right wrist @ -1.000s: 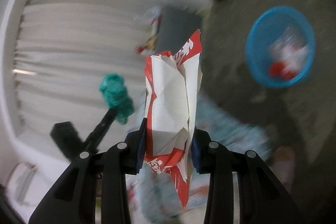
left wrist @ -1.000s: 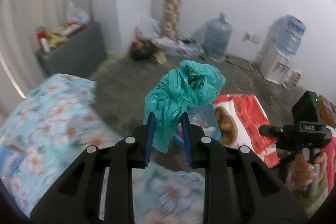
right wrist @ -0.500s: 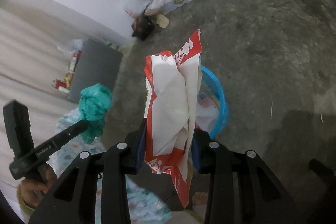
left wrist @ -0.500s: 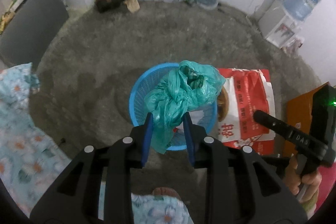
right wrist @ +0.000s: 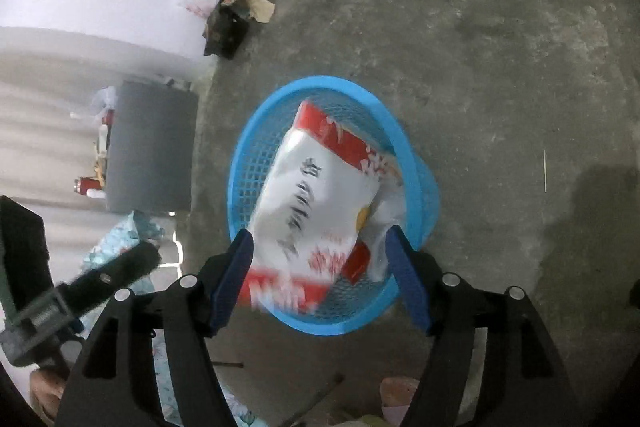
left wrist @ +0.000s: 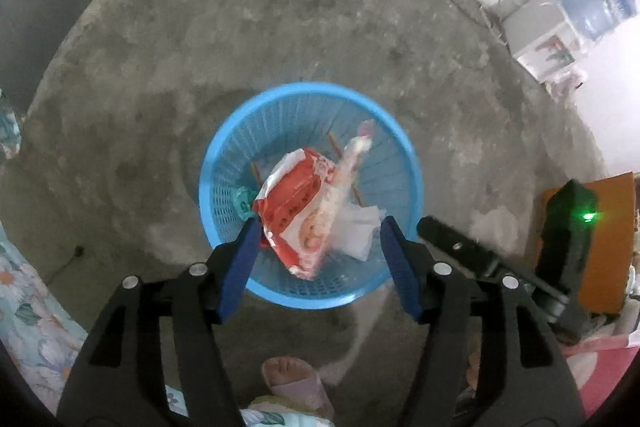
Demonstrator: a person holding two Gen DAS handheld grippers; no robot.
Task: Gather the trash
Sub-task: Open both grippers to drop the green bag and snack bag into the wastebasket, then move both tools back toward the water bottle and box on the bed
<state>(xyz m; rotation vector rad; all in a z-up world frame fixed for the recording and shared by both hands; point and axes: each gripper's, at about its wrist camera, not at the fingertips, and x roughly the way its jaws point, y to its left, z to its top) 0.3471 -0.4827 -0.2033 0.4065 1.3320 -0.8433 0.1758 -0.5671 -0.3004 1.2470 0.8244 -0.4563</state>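
- Hanging over the concrete floor [left wrist: 320, 27], the left tongs [left wrist: 316, 259] stand wide, their blue pads well apart and holding nothing.
- Directly beneath them sits a round blue plastic basket [left wrist: 224, 163] on the floor, seen from above in the left wrist view.
- Inside the basket lie a red-and-white snack wrapper [left wrist: 296, 203], a clear crumpled plastic piece [left wrist: 356, 231] and a bit of teal plastic bag [left wrist: 242, 201] against the left wall of the basket.
- The right tongs [right wrist: 320, 271] are also spread wide and grip nothing.
- Just ahead of them a large white-and-red printed bag [right wrist: 316, 203] is blurred, between the pads and the basket [right wrist: 256, 143]; whether it touches the basket's bottom I cannot tell.
- In the left wrist view the right tongs' black body with a green light [left wrist: 572, 227] shows at the right edge.
- A grey cabinet [right wrist: 152, 147] stands by the wall beyond the basket, and a water dispenser [left wrist: 544, 31] near the far right corner of the floor.
- A foot in a pink slipper [left wrist: 292, 379] is on the floor near the basket.
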